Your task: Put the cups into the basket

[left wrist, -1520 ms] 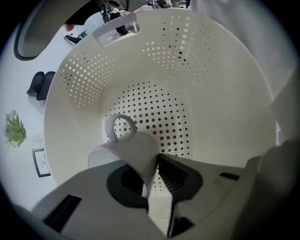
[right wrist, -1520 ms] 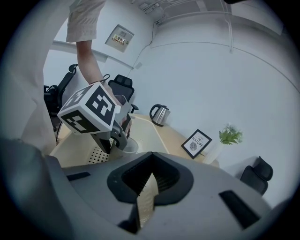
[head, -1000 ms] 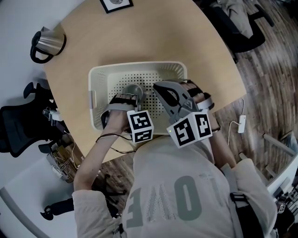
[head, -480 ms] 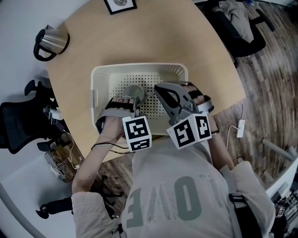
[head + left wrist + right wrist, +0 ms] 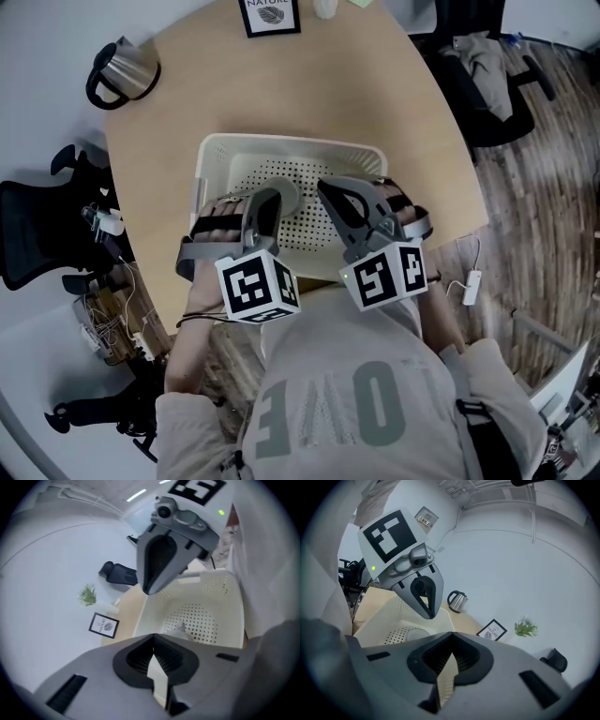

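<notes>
A cream perforated basket [image 5: 291, 147] stands on the round wooden table [image 5: 412, 112]. One grey cup [image 5: 284, 191] lies on the basket floor; it also shows as a grey cup [image 5: 181, 628] in the left gripper view and as a pale cup [image 5: 417, 633] in the right gripper view. My left gripper [image 5: 262, 208] hangs over the basket's near left part, just short of the cup, shut and empty. My right gripper [image 5: 339, 199] hovers beside it over the near right part, also shut with nothing held. Each gripper view shows the other gripper above the basket.
A steel kettle [image 5: 127, 67] sits at the table's far left edge, and a framed print [image 5: 272, 14] stands at the far edge. Black office chairs stand left [image 5: 37, 234] and right [image 5: 487, 75] of the table. A small plant [image 5: 525, 627] stands by the print.
My left gripper has drawn back and up from the cup, which stays on the basket floor. The right gripper has hardly moved.
</notes>
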### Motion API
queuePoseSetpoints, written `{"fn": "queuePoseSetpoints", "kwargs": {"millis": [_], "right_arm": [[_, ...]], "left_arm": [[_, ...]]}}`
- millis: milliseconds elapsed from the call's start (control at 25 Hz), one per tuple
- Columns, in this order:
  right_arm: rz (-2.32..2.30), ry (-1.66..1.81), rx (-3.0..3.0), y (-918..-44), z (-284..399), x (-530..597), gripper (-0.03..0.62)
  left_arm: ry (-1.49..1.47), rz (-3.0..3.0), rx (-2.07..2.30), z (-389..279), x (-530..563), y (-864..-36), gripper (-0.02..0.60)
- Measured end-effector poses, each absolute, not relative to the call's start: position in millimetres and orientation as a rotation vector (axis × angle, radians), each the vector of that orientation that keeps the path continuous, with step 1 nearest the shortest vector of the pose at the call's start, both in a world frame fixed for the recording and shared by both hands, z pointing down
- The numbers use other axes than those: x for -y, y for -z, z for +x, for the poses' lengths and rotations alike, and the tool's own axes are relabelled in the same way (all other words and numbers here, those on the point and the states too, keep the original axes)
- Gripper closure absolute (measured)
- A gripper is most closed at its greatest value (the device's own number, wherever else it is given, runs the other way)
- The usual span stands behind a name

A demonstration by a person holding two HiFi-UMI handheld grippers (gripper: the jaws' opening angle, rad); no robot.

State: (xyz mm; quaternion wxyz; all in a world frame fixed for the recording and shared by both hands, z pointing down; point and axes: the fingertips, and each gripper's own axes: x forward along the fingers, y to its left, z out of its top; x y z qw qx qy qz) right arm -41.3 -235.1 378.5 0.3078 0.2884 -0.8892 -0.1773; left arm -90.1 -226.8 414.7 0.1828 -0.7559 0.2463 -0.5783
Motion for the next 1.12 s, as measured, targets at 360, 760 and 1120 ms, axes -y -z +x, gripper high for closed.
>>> {"fn": "queuePoseSetpoints", "kwargs": {"millis": [360, 760, 1120], "right_arm": [[0.731, 0.646, 2.369, -329.7, -64.2, 240.7, 0.595], [0.72, 0.694, 2.391, -315.2, -90.2, 229.0, 0.595], [0.716, 0.669, 2.395, -318.6, -94.5, 222.2, 0.595]], "left_arm": [[0.889, -2.214, -1.38, -97.1, 253.8, -316.5, 0.572], [0.419, -2.297, -1.681, -108.2, 232.9, -305.2, 0.572], [0.374, -2.261, -1.696, -117.9, 228.5, -299.1, 0.572]]}}
